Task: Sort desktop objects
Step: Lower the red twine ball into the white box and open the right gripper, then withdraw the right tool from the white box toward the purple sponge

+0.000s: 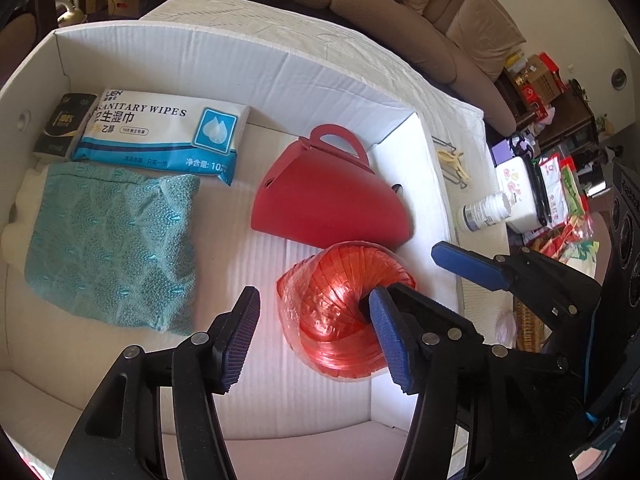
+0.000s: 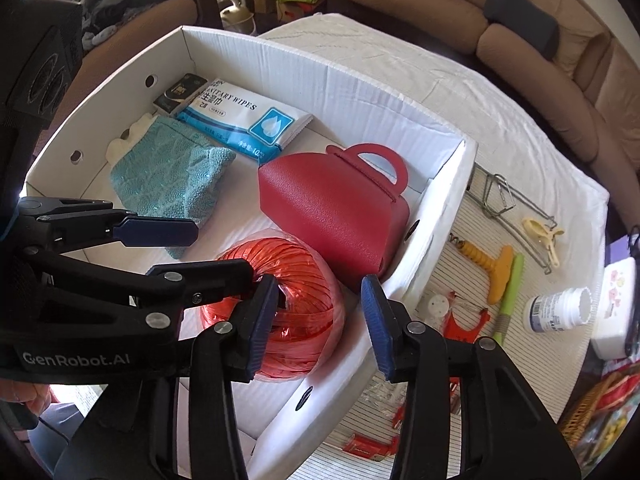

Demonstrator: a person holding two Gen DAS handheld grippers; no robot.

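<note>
A white box (image 1: 224,46) (image 2: 340,80) holds a red ball of plastic twine (image 1: 340,300) (image 2: 296,276), a red gift box with a handle (image 1: 324,196) (image 2: 336,204), a teal cloth (image 1: 112,240) (image 2: 168,176), a sanitary wipes pack (image 1: 160,132) (image 2: 248,120) and a small black pack (image 1: 60,124) (image 2: 180,92). My left gripper (image 1: 312,340) (image 2: 200,248) is open inside the box, its right finger touching the twine ball. My right gripper (image 2: 320,328) (image 1: 460,268) is open above the box's right wall, beside the ball.
On the striped tablecloth right of the box lie a wire rack (image 2: 496,196), a yellow clip (image 2: 540,232), a yellow-handled corkscrew (image 2: 492,268), a green stick (image 2: 508,296), a white pill bottle (image 2: 560,308) (image 1: 484,212), red packets (image 2: 368,444) and a white container (image 2: 612,308).
</note>
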